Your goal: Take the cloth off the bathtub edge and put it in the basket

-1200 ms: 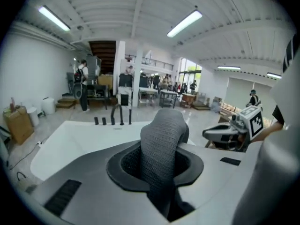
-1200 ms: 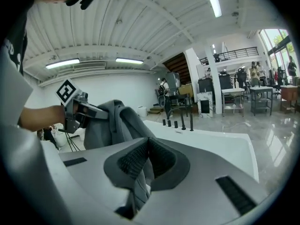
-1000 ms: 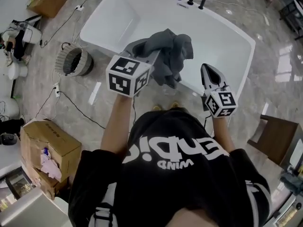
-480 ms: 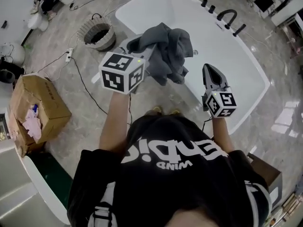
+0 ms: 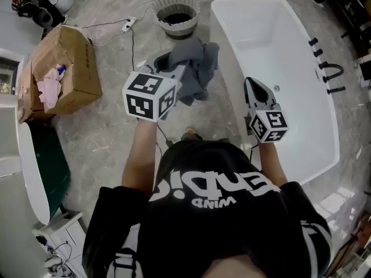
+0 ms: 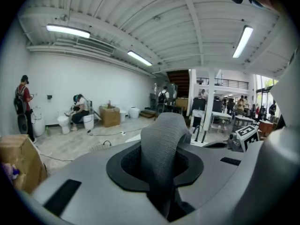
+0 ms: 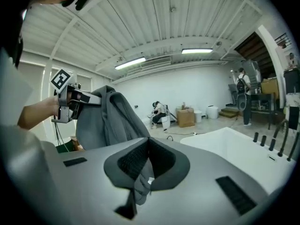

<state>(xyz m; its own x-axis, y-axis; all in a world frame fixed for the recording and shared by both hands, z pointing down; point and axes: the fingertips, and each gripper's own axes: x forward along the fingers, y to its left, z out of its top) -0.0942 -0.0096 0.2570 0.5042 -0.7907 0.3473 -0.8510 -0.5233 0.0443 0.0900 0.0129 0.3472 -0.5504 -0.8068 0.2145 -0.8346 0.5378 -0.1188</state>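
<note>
Cloth (image 5: 194, 68) in left tongs (image 6: 160, 165), grip clear only in left gripper view

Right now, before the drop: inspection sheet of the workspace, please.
Surface: grey stone-look floor.
Job's things: grey cloth off the white bathtub, hanging from the left tongs; basket upright on the floor just beyond.
Clutter: open cardboard box with pink stuff.
Grippers: left shut on the cloth; right tongs shut on a small grey scrap.
Cables: black cable and power strip beside the basket.
Surroundings: black taps on the tub's rim; people by the far wall.
</note>
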